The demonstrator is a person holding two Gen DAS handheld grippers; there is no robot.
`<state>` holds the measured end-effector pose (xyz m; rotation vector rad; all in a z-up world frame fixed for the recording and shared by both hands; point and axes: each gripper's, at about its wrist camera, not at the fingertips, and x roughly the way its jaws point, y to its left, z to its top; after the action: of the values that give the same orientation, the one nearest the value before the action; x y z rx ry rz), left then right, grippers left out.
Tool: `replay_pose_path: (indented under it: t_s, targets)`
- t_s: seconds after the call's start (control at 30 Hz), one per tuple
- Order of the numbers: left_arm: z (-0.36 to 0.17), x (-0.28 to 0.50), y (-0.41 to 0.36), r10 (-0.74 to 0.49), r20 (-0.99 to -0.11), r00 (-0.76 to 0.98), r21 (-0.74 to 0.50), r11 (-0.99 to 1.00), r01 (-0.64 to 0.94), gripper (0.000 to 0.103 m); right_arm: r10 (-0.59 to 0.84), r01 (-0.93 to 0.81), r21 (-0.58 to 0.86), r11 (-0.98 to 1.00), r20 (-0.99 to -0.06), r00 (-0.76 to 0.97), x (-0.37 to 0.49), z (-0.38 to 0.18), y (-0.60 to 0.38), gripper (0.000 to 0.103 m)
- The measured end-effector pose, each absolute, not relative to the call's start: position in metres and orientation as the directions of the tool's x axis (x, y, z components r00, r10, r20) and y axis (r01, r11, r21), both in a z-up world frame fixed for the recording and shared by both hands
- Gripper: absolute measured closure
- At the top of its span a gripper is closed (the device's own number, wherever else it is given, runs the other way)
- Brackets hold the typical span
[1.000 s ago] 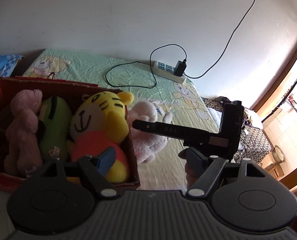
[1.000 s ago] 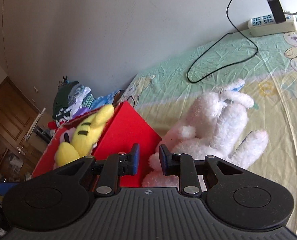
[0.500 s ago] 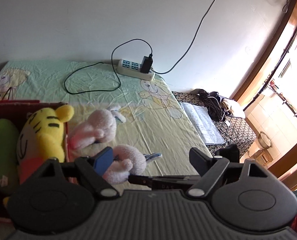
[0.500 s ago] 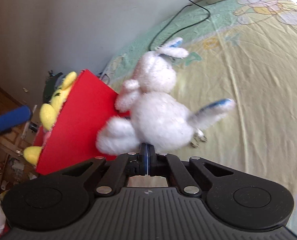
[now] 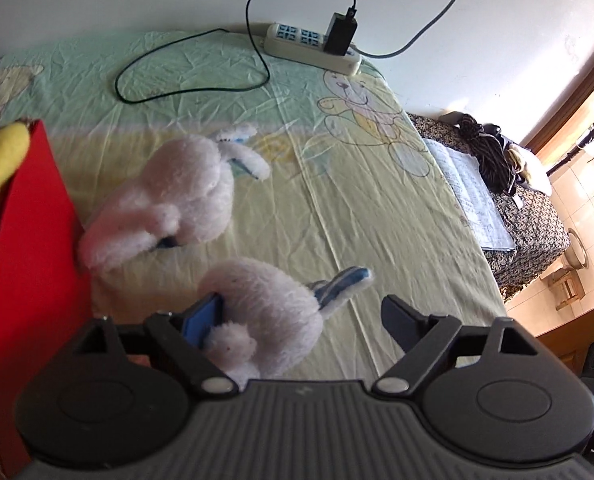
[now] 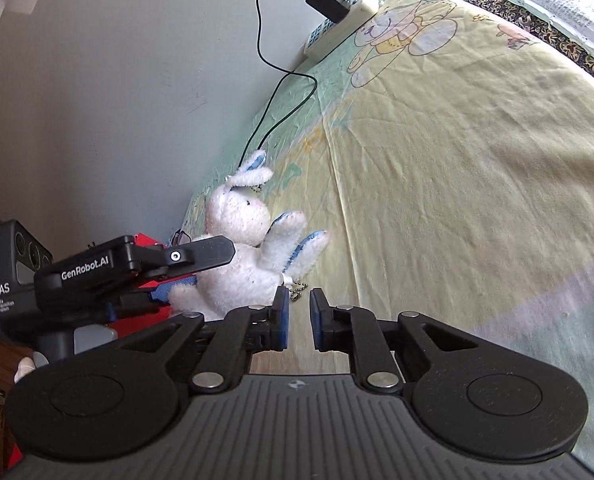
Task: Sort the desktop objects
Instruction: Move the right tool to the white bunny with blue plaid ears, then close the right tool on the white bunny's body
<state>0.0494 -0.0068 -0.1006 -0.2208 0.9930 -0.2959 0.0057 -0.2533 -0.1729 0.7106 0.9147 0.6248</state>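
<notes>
Left gripper (image 5: 301, 316) hovering low over the bedsheet (image 5: 397, 216) with jaws spread wide, blue-padded left finger (image 5: 203, 318) touching the white plush rabbit (image 5: 201, 200). Rabbit lying on the sheet, pressing against the outer wall of the red box (image 5: 29, 260). Right gripper (image 6: 297, 316) hanging just beside the rabbit (image 6: 245, 256), jaws narrowly parted and gripping nothing. Power strip (image 5: 313, 44) sitting against the wall.

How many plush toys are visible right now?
2. A white rabbit lies on the sheet beside the red box; a yellow toy pokes out of that box. More may be hidden inside.
</notes>
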Motion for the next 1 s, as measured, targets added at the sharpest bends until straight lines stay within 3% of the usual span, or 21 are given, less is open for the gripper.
replay_pose_path:
  t_s: [0.2,0.3,0.37,0.5,0.63,0.73,1.0]
  targets:
    - [-0.105,0.017,-0.020,-0.412,-0.785,0.463,-0.373,0.911,0.178,0.008,0.762,-0.084,0.831,0.550,-0.458,0.458,0.012,-0.189,-0.263,0.083]
    - [-0.112,-0.002,-0.027,-0.461,-0.792,0.399,-0.412,0.887,0.207,0.009,0.787,-0.059,0.861,0.505,-0.431,0.441,0.012,-0.195,-0.265,0.074]
    - [-0.114,-0.015,-0.033,-0.457,-0.805,0.378,-0.392,0.888,0.239,0.016,0.807,-0.053,0.876,0.479,-0.416,0.420,0.012,-0.198,-0.263,0.063]
    - [-0.092,-0.030,-0.034,-0.415,-0.782,0.466,-0.302,0.905,0.299,0.016,0.820,-0.062,0.881,0.468,-0.407,0.403,0.010,-0.200,-0.255,0.062]
    - [-0.082,-0.014,-0.026,-0.331,-0.755,0.567,-0.213,0.940,0.266,0.010,0.840,-0.066,0.892,0.447,-0.393,0.373,0.009,-0.203,-0.246,0.061]
    - [-0.093,0.004,-0.018,-0.320,-0.767,0.556,-0.222,0.946,0.237,0.010,0.846,-0.067,0.895,0.441,-0.389,0.365,0.008,-0.204,-0.241,0.054]
    - [-0.115,0.006,0.004,-0.375,-0.772,0.513,-0.313,0.927,0.207,0.008,0.856,-0.025,0.911,0.411,-0.376,0.356,0.016,-0.213,-0.234,0.054]
